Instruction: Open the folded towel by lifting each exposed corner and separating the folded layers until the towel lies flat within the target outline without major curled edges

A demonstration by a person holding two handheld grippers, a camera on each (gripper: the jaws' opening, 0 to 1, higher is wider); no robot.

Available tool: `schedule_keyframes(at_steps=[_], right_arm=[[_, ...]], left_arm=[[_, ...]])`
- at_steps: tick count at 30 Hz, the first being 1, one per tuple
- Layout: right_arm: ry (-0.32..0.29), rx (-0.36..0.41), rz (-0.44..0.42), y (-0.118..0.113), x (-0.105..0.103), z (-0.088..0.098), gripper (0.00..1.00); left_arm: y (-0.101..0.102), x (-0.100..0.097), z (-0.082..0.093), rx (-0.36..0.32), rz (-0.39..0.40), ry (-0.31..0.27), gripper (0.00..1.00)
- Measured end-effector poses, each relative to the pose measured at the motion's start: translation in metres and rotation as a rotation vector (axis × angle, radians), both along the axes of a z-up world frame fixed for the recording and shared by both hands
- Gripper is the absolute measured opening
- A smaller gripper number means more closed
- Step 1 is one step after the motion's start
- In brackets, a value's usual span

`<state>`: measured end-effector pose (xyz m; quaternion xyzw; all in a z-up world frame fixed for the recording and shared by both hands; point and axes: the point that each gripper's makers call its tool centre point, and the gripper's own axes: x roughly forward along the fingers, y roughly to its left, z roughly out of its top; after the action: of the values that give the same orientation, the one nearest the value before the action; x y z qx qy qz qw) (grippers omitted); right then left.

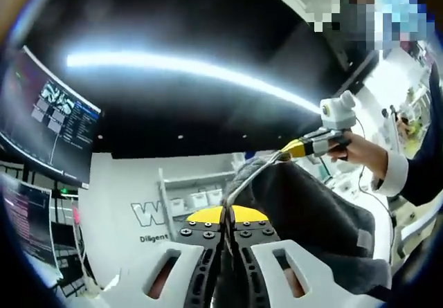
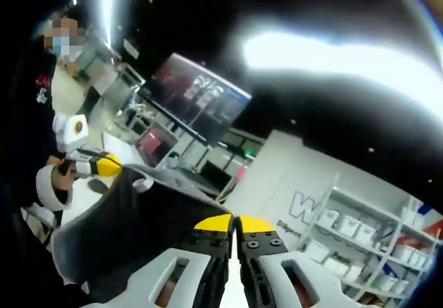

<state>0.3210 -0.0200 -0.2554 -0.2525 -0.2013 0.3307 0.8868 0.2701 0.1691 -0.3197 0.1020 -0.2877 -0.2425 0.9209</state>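
Yellow-tipped jaws of the left gripper (image 1: pixel 228 219) rose from the bottom of the left gripper view, pressed together on an edge of the dark grey towel (image 1: pixel 325 214). From that pinch the towel ran up and to the right as a taut hemmed edge to the right gripper (image 1: pixel 296 149), whose yellow tips were clenched on another corner. A hand (image 1: pixel 360 152) with a white cuff (image 1: pixel 391 173) and dark sleeve held that gripper. Below the stretched edge the cloth hung down in a broad sheet, with a small label (image 1: pixel 365 239) on its face. The towel was held up in the air between the 2 grippers, touching no surface that could be seen.

In the right gripper view, the right gripper (image 2: pixel 233 225) had its 2 jaws closed together, the towel (image 2: pixel 131 221) spreading away to the left from them. Its upper edge led to the left gripper (image 2: pixel 118 167), gripping the far corner, held by a hand (image 2: pixel 64 171) with a white cuff.

Behind the cloth in the left gripper view stood a white wall with dark lettering (image 1: pixel 149 214), a shelf unit with white bins (image 1: pixel 194 197), and monitors (image 1: pixel 52 114) at the left. A dark ceiling with a long strip light (image 1: pixel 194 69) was overhead.
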Motion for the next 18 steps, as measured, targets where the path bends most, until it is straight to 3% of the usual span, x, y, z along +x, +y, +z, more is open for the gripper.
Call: schedule_keyframes(at_steps=[11,18], right_arm=[[-0.055,-0.026,-0.039,-0.013,-0.013,0.022,0.00],[-0.103,-0.056,-0.072,-0.027,-0.028,0.046,0.00]], left_arm=[[-0.007,-0.012,0.041,0.135,0.031,-0.081,0.01],[-0.018,-0.016,0.067,0.224,0.048,-0.125,0.01]])
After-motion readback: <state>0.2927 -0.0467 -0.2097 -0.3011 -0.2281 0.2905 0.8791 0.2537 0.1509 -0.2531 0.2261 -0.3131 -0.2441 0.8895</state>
